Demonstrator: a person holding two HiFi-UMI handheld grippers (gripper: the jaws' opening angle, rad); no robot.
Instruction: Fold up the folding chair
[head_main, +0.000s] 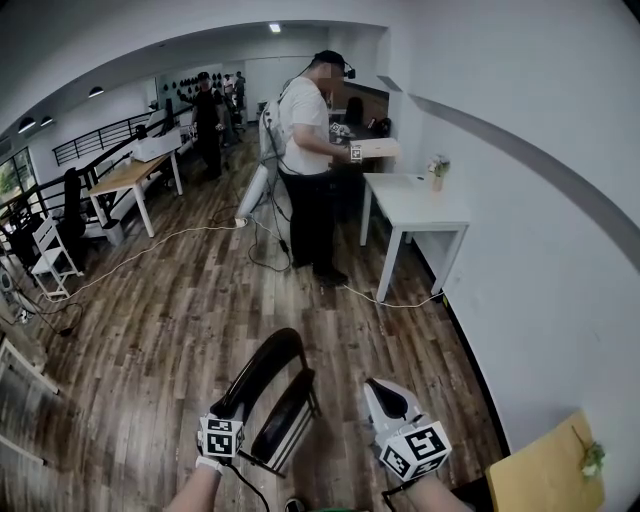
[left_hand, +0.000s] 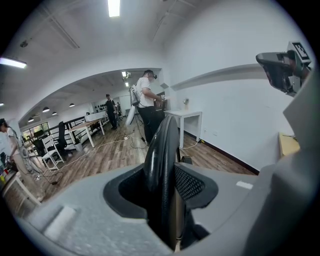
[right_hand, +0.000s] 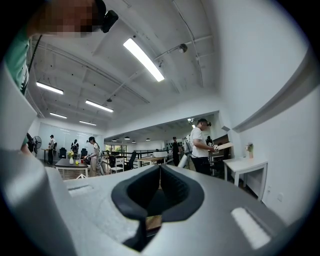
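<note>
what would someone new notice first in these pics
The black folding chair at the bottom centre of the head view stands out first, its curved top clamped in the left hand-held gripper. The right hand-held gripper hangs just beside it, shut and empty. Farther back, at upper centre, a person in a white shirt stands at a white table.

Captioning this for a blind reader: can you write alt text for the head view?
Seen from above, the left gripper grips the top of a black folding chair on a wooden floor; the right gripper hangs shut and empty beside it. Beyond, a person stands at a white table.
</note>
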